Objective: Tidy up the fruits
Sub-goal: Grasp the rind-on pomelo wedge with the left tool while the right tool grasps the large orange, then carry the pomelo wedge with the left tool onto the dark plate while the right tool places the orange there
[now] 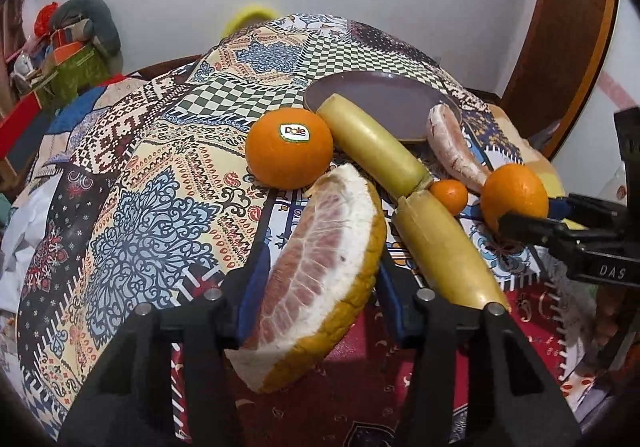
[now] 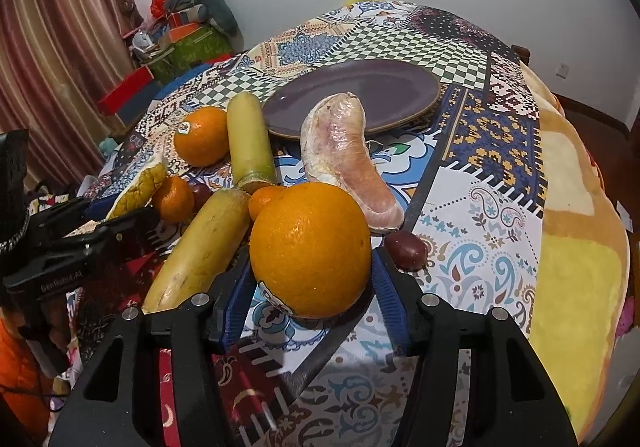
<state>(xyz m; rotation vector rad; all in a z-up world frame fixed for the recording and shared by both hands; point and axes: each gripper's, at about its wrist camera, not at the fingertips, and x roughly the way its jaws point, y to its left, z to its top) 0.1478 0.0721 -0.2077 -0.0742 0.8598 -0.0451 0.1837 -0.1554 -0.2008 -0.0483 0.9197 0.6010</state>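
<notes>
Left wrist view: left gripper [image 1: 316, 271] clasps pomelo wedge [image 1: 320, 275] (long axis pointing ahead); right gripper [image 2: 310, 279] brackets orange [image 2: 310, 247], contact unclear; plate [image 1: 384, 99] beyond.

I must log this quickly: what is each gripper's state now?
Left gripper: shut on the pomelo wedge.
Right gripper: around the orange; grip cannot be told.

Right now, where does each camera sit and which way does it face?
Left wrist: rides the left tool, facing the plate; its fingers flank the pomelo wedge.
Right wrist: rides the right tool, facing the same plate; fingers flank an orange.
Shared: plate, sugarcane, both oranges; each view shows the other tool.
</notes>
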